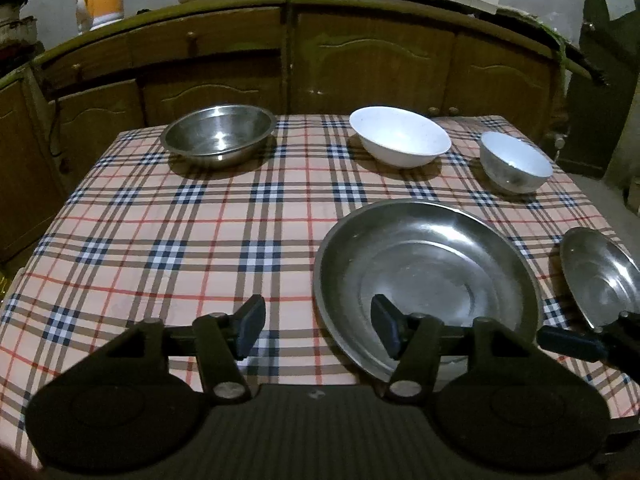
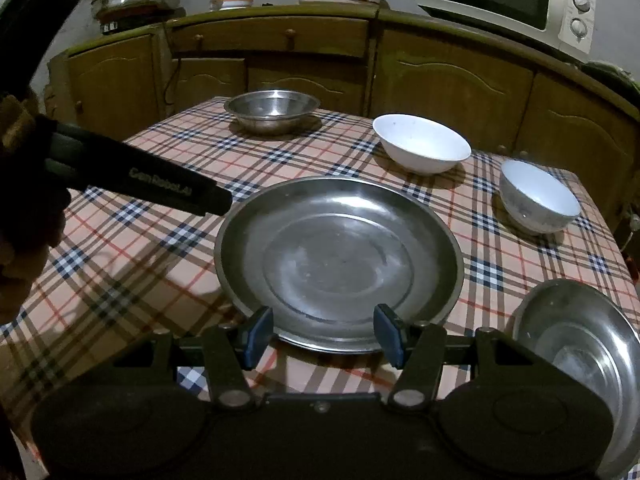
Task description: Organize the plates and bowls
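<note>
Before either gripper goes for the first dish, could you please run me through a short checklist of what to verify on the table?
1. Left gripper empty, fingers apart over the cloth: ok.
2. Right gripper empty, fingers apart at the near rim of the large steel plate: ok.
3. Large steel plate lies flat with nothing on it: ok.
4. Steel bowl, white bowl and small bowl upright, apart from one another: ok.
5. Small steel plate fully on the tablecloth: cannot tell, the right gripper's body hides part of it.
</note>
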### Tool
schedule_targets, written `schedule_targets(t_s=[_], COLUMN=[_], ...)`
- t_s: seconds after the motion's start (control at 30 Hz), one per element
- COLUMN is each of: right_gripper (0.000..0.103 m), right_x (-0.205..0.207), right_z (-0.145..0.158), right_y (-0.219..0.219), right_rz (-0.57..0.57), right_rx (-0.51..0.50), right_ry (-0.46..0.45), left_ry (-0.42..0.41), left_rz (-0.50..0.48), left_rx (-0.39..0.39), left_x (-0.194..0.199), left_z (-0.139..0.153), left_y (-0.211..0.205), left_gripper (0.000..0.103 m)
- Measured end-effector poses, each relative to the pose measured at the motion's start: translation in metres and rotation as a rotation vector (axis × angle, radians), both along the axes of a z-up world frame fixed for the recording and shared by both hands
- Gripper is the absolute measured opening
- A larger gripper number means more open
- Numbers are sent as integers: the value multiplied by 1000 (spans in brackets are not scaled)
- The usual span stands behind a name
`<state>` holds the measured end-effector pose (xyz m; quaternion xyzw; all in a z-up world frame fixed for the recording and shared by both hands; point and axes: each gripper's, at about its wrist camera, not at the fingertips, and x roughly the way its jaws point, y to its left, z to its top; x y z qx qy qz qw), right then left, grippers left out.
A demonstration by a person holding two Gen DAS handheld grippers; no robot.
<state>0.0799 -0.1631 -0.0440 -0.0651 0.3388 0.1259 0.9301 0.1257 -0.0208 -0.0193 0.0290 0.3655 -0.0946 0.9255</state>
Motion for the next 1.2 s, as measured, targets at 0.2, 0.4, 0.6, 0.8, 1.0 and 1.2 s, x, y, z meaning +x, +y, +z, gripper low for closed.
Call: schedule_targets(t_s=[0.2,0.4,0.6,0.8,1.0,1.2], right_gripper=[74,79,81,81,82,82], right_x=[-2,-4,-8,-13,-19,-27], right_z=[6,14,21,26,32,40], right_y=[-11,-26,-36,-56,-70,-83], right_rz=[-60,-154,-278,-360,-375,-420], right_rx=[31,70,20,50,70,54], right_ry=[0,-11,-59,-76,-79,-98], left_ry=[0,-3,-13,-11,-6,-7], left_rz=[-12,-32,-48,-91,-125,-148], left_rx=[-16,-25,-42,-50,-58,-64], left_x=[-3,-8,-13,-18,-22,-22], left_z=[3,6,11,14,16,21], left_y=[-5,-14,-29,-49,-66,-81], left_gripper=[64,71,80,81,82,83])
